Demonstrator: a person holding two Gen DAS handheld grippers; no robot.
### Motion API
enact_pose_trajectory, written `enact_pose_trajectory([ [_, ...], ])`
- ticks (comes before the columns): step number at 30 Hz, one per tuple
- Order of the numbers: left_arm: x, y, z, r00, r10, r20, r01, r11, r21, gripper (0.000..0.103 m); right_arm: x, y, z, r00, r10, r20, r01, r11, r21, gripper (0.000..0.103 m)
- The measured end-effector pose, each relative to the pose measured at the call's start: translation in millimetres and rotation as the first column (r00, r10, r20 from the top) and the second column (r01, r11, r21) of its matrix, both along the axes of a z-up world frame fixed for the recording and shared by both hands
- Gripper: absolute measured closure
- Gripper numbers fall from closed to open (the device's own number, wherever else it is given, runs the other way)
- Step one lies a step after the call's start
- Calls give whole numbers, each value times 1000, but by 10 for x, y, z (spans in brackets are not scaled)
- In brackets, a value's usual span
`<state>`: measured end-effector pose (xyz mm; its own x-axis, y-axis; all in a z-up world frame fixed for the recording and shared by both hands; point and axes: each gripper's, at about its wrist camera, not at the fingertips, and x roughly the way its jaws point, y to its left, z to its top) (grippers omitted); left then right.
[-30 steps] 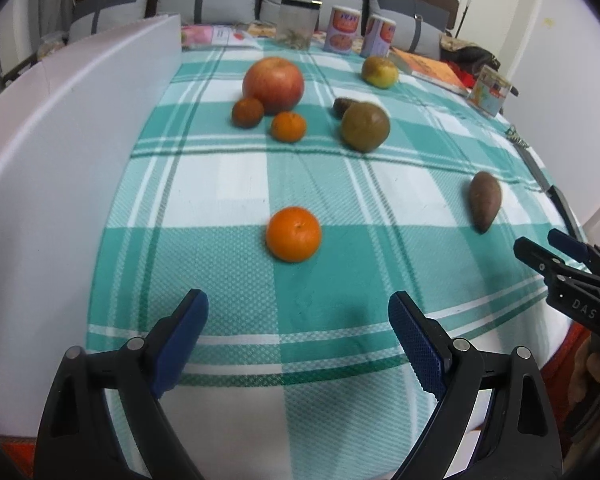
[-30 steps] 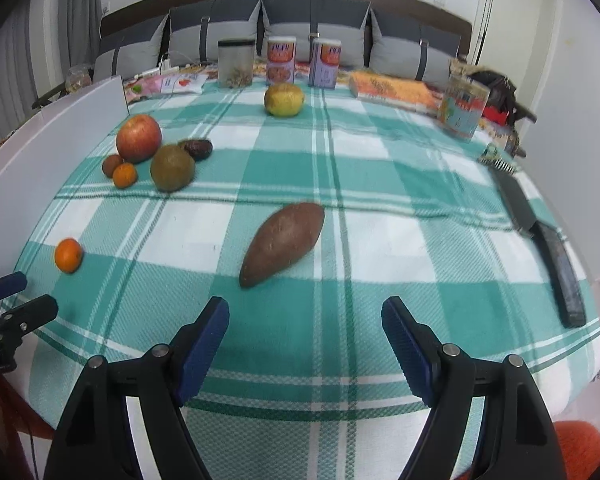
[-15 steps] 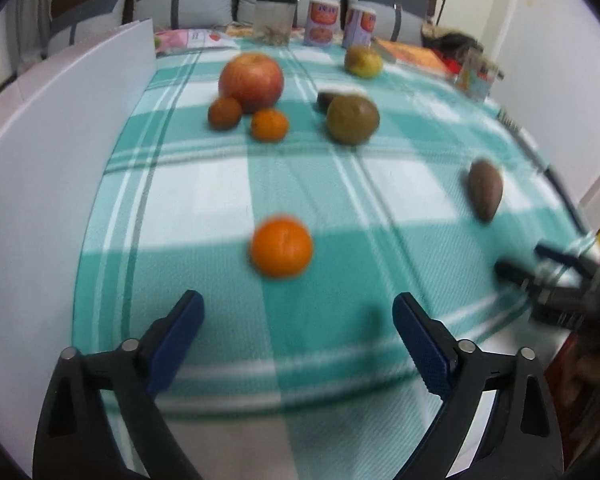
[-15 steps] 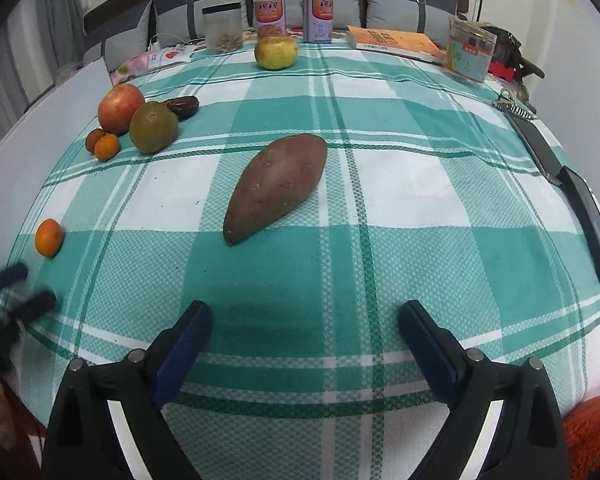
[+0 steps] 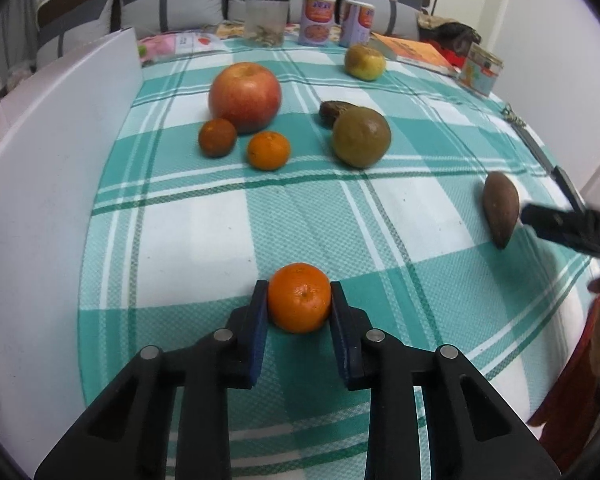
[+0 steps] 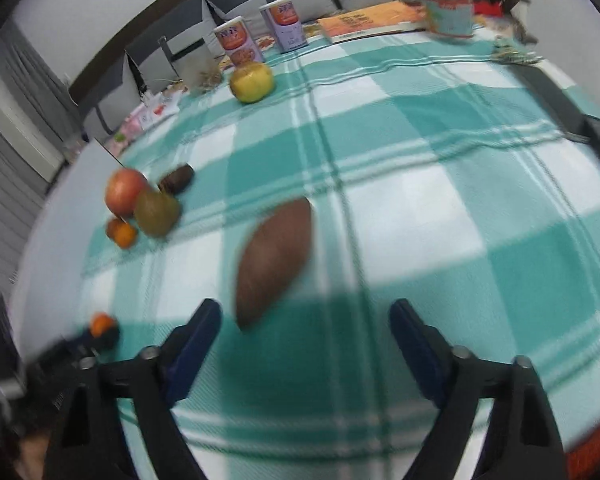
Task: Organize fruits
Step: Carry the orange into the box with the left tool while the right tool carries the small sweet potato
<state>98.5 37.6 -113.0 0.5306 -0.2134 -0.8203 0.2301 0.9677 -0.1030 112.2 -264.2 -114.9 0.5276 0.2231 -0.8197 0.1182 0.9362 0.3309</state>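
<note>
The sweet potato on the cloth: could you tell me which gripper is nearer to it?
Right. The right gripper is open just short of the sweet potato; the left gripper, well off to its side, is shut on an orange.

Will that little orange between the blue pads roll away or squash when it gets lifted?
Probably not: the left tool grips the orange at its widest part. It looks round, so it would likely roll if released. The peel shows no denting, so it seems firm.

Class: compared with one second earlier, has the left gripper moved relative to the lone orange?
Yes. The left gripper has advanced along the tablecloth to the orange, and its jaws have just closed on it.
</note>
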Motion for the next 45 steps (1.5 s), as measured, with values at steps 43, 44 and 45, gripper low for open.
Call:
enact_pose_trajectory([
  [43, -256, 2820, 655, 861, 502, -77, -506, 862, -31, 73, 167, 4416, 536, 624, 778, -66, -779, 627, 27, 59],
  [44, -267, 2827, 642, 857, 510, -70, -513, 858, -19, 64, 160, 4446, 506, 621, 780, -73, -782, 623, 14, 59],
  [45, -280, 2836, 640, 852, 520, -62, -522, 853, -6, 57, 155, 4467, 481, 621, 780, -82, -782, 623, -1, 59],
])
